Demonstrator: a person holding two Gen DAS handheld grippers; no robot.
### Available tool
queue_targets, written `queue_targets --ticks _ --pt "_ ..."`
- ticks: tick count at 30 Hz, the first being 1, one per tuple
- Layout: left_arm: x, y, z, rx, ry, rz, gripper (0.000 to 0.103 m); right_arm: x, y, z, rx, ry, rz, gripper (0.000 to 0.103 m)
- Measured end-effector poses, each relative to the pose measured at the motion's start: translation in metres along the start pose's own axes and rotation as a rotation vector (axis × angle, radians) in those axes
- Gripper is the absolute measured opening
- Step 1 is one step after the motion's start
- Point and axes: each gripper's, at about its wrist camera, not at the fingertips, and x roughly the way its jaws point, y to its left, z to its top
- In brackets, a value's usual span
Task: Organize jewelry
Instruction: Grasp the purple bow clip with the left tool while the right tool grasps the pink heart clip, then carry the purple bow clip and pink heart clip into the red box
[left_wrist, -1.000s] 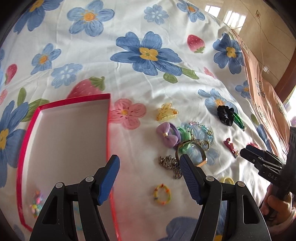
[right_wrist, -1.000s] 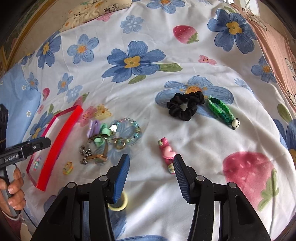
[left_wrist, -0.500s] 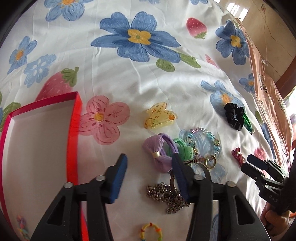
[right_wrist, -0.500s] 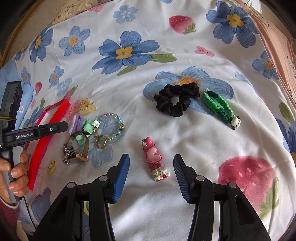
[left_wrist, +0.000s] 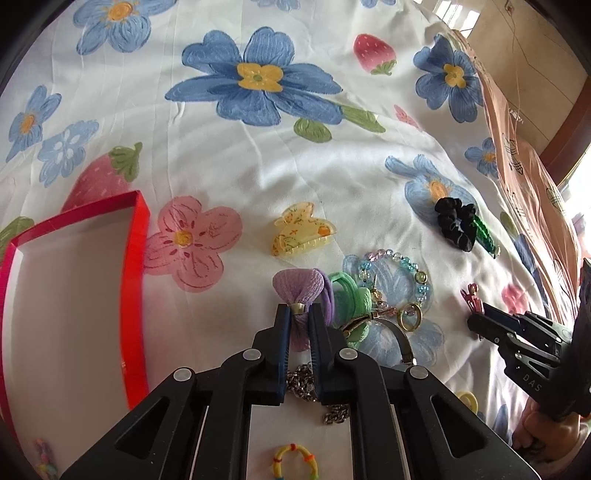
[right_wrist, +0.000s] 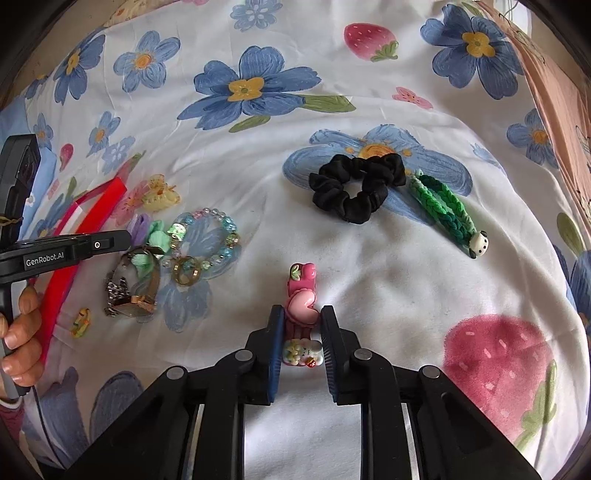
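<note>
**Purple bow and pink clip: both grippers closing for the pick-up**

Purple fabric, the knot of a bow hair tie (left_wrist: 301, 291), sits right between the narrow jaws of the left gripper (left_wrist: 297, 314), which are closing and look pressed onto its gold band. The green hair tie (left_wrist: 351, 295), watch (left_wrist: 391, 328) and beaded bracelet (left_wrist: 402, 273) lie tangled just to that gripper's right, a chain (left_wrist: 306, 384) beneath it, and the yellow claw clip (left_wrist: 303, 229) just ahead.

The right gripper (right_wrist: 302, 325) is closing too, with the pink heart hair clip (right_wrist: 302, 306) between its jaws; the pads look to touch its sides, though a firm hold is not certain. A black scrunchie (right_wrist: 354, 188) and green braided clip (right_wrist: 447, 210) lie well ahead of it on the bed sheet (right_wrist: 406, 295).

Judged from this, the step in hand is grasping one piece per hand. Next comes a lift clear of the neighbours, taking care that the bow does not drag the green tie, then a carry to the red box (left_wrist: 136, 277), lying to the left of the left gripper.
</note>
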Motion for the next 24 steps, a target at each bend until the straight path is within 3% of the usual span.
queue_targets --ticks 11,24 --pt "-0.069 0.026 -0.025 -0.061 -0.078 -0.008 0.009 -0.021 0.045 0.015 -0.037 -0.052 0.111 0.019" --pt "-0.132 0.075 -0.062 -0.149 -0.13 0.017 0.009 -0.018 0.118 0.025 -0.133 -0.051 0.207 0.019"
